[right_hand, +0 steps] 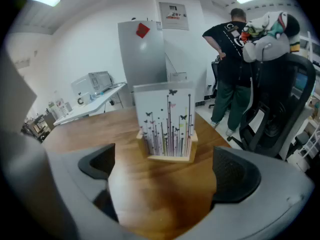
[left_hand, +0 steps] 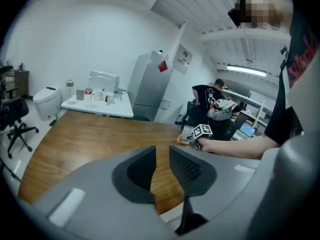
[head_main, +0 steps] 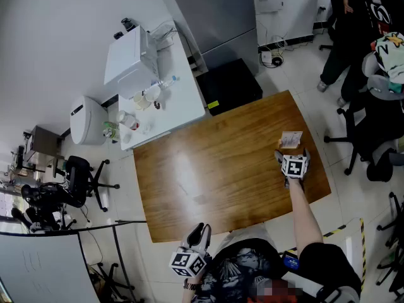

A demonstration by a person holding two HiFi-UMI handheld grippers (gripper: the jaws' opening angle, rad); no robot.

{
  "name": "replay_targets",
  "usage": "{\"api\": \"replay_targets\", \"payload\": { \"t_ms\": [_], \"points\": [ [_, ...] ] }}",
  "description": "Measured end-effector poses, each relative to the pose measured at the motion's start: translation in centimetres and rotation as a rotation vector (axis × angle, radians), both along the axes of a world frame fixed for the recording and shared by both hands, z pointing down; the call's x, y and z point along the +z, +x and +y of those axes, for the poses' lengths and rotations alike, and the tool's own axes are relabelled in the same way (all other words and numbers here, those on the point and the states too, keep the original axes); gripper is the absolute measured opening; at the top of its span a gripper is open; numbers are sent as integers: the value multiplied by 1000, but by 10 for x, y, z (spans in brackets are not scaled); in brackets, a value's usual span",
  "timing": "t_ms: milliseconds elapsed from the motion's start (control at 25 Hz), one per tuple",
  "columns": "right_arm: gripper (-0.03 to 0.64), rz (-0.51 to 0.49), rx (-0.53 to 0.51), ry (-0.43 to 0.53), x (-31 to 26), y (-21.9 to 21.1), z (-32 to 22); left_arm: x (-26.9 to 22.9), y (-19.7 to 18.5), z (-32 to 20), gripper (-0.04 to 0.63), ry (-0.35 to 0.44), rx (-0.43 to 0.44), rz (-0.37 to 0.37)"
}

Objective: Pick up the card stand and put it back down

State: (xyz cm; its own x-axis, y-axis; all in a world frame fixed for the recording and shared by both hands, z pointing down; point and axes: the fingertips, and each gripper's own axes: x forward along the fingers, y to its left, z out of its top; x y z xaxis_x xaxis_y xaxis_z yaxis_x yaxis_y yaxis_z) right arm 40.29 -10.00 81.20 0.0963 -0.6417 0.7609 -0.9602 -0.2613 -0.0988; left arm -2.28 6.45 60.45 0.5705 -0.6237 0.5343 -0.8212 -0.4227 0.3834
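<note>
The right gripper (right_hand: pixel 165 180) has its fingers (right_hand: pixel 235 173) spread wide and released, with only bare wood showing between them. The card stand (right_hand: pixel 167 126) sits just beyond the fingertips, in line with the gap and untouched. It is a pale wooden base holding an upright white card printed with thin stems and small butterflies. In the head view, the stand is close to the right edge of the wooden tabletop (head_main: pixel 208 169), at middle right of the frame, with the right gripper just below it.

The left gripper (left_hand: pixel 161 166) is held low by the near edge of the tabletop, at bottom centre of the head view. Its fingers are drawn almost together with a slim wedge of wood between them, and they grasp nothing. In its own view the card stand is well away across the tabletop, right of centre, beside the other gripper.

Further out, a white side table (head_main: pixel 183 100) with a white appliance and some cups adjoins the tabletop at the upper left of the head view. In the right gripper view a tall grey cabinet (right_hand: pixel 142 54) rises behind the stand. A person (right_hand: pixel 230 59) in dark clothes stands at upper right, back turned, next to an office chair (right_hand: pixel 277 99) carrying a plush toy.
</note>
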Motion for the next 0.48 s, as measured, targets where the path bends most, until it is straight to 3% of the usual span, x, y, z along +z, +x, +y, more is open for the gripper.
{"api": "replay_targets", "payload": {
  "t_ms": [200,320,480],
  "points": [
    [557,59,48,-5,30,48,-72,10,12,-8,83,5,-45,32],
    [548,98,74,3,27,37,-68,13,0,-7,83,10,-58,25],
    [548,120,43,151,-43,1,-26,3,-24,-22,83,49,-111,54]
  ]
}}
